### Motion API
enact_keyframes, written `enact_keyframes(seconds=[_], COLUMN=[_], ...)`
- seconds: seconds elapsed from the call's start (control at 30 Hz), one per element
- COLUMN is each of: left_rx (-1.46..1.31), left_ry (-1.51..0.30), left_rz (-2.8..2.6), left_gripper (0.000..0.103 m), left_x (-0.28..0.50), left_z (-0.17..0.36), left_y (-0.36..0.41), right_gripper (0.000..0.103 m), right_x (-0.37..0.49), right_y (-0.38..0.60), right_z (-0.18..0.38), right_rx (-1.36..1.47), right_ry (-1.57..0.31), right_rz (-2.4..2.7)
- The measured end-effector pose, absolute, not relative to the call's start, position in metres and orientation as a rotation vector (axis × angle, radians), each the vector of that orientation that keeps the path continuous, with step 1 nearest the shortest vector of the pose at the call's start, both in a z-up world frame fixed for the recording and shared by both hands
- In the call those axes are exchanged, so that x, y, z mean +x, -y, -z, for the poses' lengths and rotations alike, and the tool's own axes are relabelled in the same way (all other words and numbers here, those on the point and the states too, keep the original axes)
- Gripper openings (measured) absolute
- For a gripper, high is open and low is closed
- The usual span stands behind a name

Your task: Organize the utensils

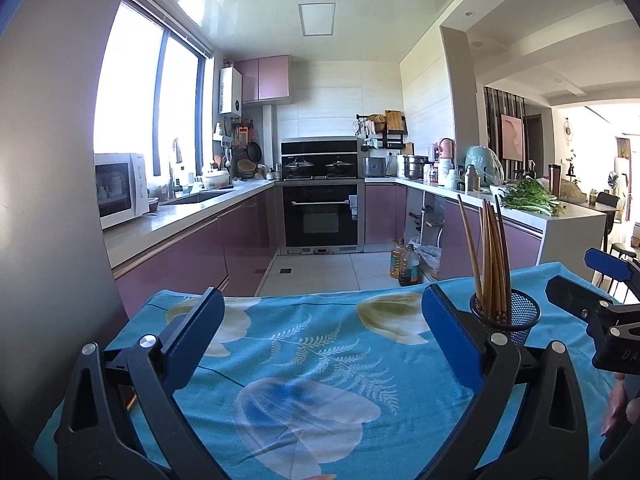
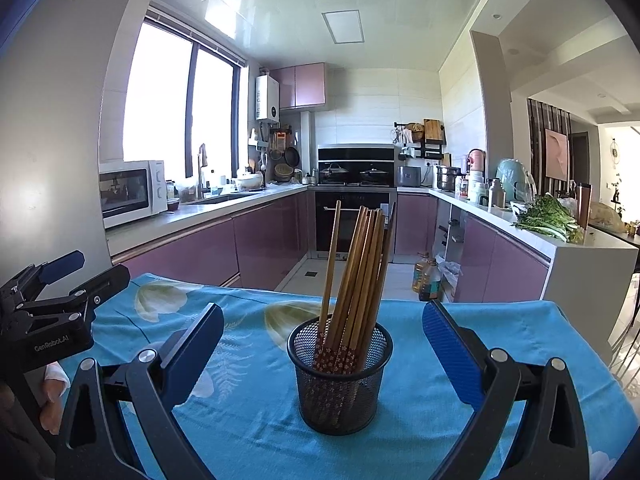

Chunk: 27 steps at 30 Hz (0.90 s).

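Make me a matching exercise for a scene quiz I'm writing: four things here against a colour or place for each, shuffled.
Things:
1. chopsticks
2. cup
3. cloth
4. microwave

Colour or place:
A. blue, with pale flowers
B. black mesh, on the cloth
C. white, on the counter by the window
D. brown, standing in the cup

Pairs: 1-D, 2-B, 3-A, 4-C

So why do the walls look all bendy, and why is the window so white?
Left wrist view: the fisheye lens curves the edges, and the window is blown out by daylight. Right wrist view: same bending, with sharp chopsticks in the mesh cup.
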<state>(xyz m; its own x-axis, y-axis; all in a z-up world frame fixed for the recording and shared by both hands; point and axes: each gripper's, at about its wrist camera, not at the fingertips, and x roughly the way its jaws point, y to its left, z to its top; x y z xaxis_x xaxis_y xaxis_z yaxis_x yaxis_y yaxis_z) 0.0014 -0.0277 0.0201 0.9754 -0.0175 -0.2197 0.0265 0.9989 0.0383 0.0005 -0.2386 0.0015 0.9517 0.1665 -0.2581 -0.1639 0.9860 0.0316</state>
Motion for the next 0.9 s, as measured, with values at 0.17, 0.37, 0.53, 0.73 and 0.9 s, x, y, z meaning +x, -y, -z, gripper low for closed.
enact_keyframes(seconds=[0.17,0.37,0.53,0.73,0.9], left_rx=[0.038,0.034,0.034,0.034,0.033], left_ry=[-0.219,-0.214,-0.21,-0.21,-0.209], left_rz=[0.021,0.02,0.018,0.019,0.018], left_gripper=[0.097,0.097,0.097,0.097,0.097], left_x=[0.0003,-0.0014,-0.002,-0.0023,-0.0026], left_z=[-0.0201,-0.0214,-0.0229,-0.0233,-0.0231], left_y=[0.0264,0.0257,0.0244,0.0237,0.0233], right_gripper=[0.096,0.096,0.096,0.096,0.096], right_x=[-0.0017,-0.0024,-0.0029,-0.0032,-0.0032], right_y=[0.2391,0.2394,0.2396,0.2397,0.2396], right_z=[-0.0021,-0.0024,-0.0028,-0.0032,-0.003], right_rx=[0.012,0.013,0.013,0.014,0.013], right_ry=[-0.259,-0.262,-0.259,-0.259,-0.259], right_rz=[-0.17,-0.171,-0.17,-0.171,-0.171])
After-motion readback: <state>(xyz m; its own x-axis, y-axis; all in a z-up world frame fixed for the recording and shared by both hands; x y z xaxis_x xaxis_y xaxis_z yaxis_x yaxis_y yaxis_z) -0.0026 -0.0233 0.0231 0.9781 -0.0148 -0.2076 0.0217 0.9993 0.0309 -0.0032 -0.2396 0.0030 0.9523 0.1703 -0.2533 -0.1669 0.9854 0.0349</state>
